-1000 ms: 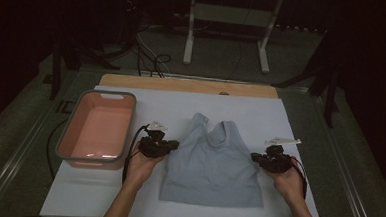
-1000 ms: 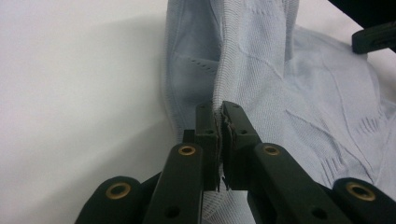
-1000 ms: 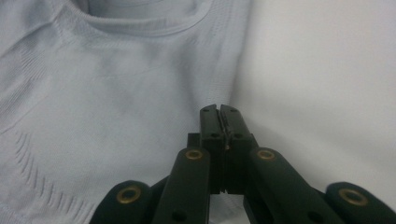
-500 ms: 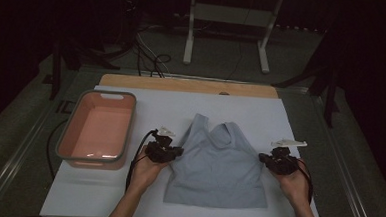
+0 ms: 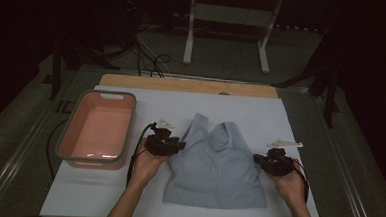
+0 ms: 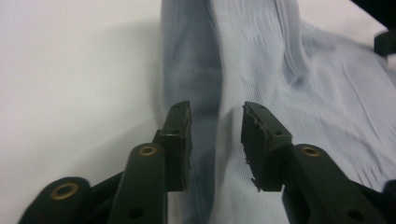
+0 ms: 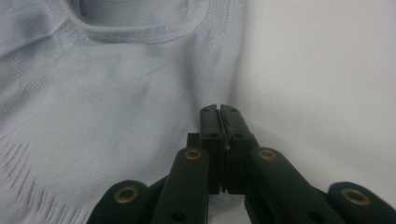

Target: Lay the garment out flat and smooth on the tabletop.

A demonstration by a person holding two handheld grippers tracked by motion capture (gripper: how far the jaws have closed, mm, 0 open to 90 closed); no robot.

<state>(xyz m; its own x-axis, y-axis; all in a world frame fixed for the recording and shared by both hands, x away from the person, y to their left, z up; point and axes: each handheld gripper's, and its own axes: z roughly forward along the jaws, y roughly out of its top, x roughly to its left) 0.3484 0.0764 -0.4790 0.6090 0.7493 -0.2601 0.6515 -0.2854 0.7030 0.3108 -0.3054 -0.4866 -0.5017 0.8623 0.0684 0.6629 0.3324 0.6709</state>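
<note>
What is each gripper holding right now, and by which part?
The left gripper has just been opening; the top's side edge lies between its jaws, unpinched. The right gripper is shut at the opposite side edge; whether it pinches fabric cannot be told.

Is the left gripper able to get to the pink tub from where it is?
Probably yes. The left gripper sits at the grey top's left edge, its jaws just opened and apart over the fabric. The pink tub stands close on its other side, with bare white table between them.
</note>
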